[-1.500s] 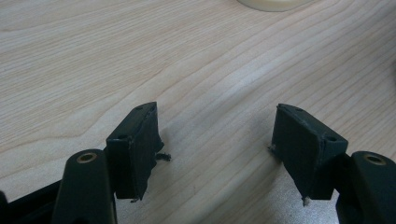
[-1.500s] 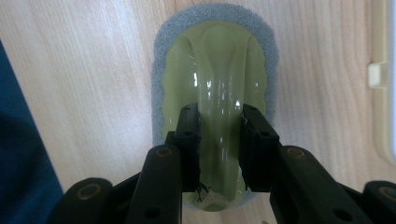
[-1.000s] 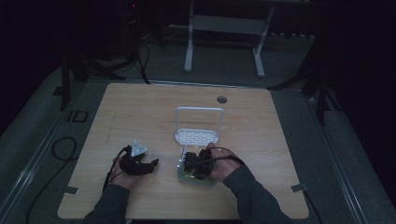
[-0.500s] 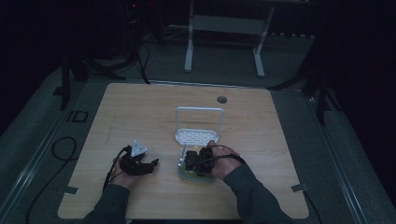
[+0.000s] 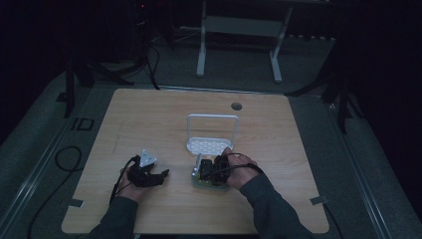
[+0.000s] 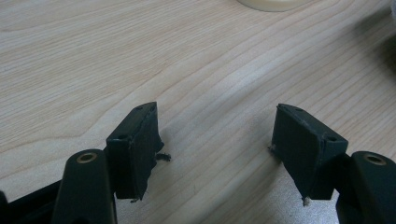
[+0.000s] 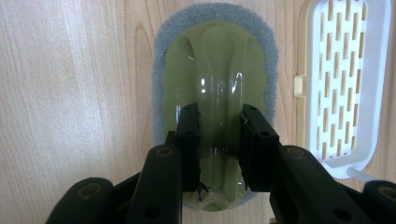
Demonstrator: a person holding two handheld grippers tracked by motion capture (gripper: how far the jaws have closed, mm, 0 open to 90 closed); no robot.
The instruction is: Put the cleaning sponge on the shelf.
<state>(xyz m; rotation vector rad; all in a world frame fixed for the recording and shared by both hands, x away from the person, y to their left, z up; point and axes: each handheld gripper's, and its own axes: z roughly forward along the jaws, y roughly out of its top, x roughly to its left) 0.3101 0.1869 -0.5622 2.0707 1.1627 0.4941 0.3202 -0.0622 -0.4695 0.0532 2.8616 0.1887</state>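
Note:
A green translucent scrubber with a grey sponge pad (image 7: 215, 60) lies flat on the wooden table (image 5: 149, 124). My right gripper (image 7: 218, 116) points down at it, shut on the raised ridge along its top. In the high view the right gripper (image 5: 213, 172) sits over the scrubber (image 5: 208, 183) near the table's front middle. My left gripper (image 5: 161, 175) rests on the table to its left, jaws open toward the scrubber. In the left gripper view the left gripper (image 6: 217, 126) stands wide with only bare wood between its pads.
A white slotted tray (image 7: 343, 84) with an upright wire handle (image 5: 212, 119) lies just behind the scrubber. A round cable hole (image 5: 236, 106) is at the table's far side. A cream rim (image 6: 271, 3) shows at the top edge of the left gripper view.

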